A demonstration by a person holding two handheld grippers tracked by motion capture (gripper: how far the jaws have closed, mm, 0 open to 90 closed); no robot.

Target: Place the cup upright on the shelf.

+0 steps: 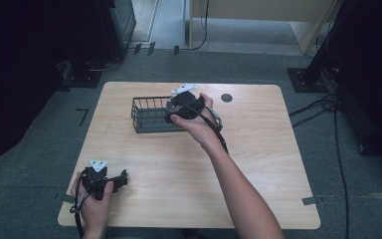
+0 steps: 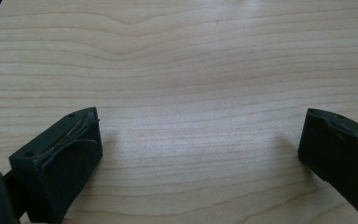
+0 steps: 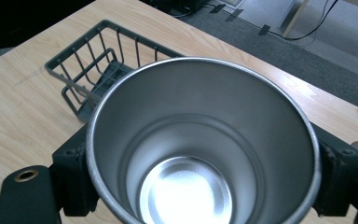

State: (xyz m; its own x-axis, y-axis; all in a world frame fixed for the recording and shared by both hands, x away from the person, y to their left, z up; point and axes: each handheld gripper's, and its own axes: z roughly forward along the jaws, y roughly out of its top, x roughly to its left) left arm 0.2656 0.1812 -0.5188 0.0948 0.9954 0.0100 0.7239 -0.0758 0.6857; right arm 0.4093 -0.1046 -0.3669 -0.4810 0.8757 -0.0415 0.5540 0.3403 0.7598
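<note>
A shiny metal cup stands mouth up between the two black jaws of my right gripper, which is shut on its sides. The cup is empty. In the high view, my right gripper hovers at the right end of a dark wire basket on the far half of the wooden table. The basket lies just beyond the cup, and I see nothing in it. My left gripper rests near the table's front left corner. Its jaws stand wide open over bare wood.
A small dark round cap sits in the tabletop to the right of the basket. Black stands and cables lie on the grey carpet around the table. A pale cabinet stands beyond.
</note>
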